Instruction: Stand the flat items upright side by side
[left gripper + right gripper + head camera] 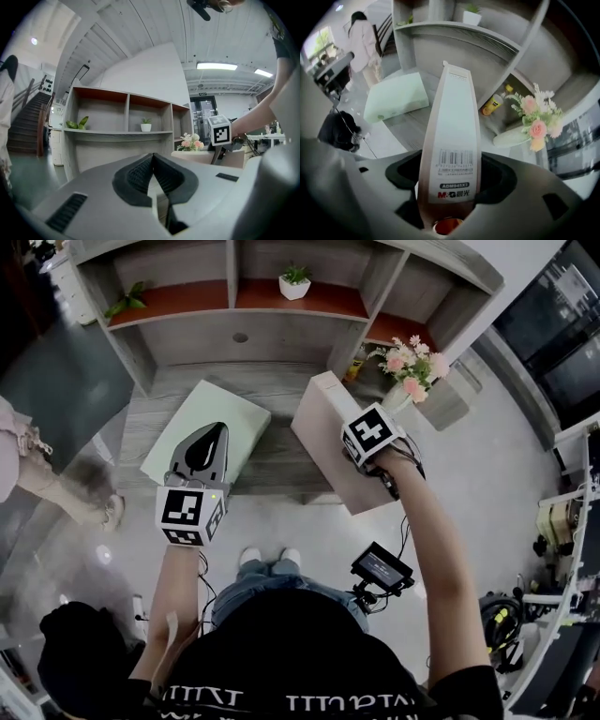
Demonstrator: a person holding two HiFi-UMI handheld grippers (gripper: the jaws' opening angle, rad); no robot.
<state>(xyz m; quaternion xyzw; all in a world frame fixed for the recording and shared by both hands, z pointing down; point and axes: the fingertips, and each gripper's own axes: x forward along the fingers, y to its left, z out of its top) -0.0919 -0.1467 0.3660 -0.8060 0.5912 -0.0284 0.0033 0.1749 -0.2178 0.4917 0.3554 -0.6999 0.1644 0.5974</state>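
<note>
A pinkish-beige file box (pixel 328 442) with a white barcode label on its spine (pixel 452 136) is lifted on edge above the grey wooden desk (pixel 281 460). My right gripper (pixel 450 176) is shut on its near end, pointing steeply down. A pale green file box (pixel 220 423) lies flat on the desk to the left, and it also shows in the right gripper view (pixel 396 96). My left gripper (pixel 216 432) hovers level over the green box's near edge, its black pads (pixel 140 176) meeting at the tips with nothing held.
A shelf unit (pixel 234 334) rises behind the desk, with a small potted plant (pixel 294 282) on it. A vase of pink flowers (pixel 412 367) and a yellow bottle (pixel 493 105) stand at the right. A person (pixel 363 42) stands at the left.
</note>
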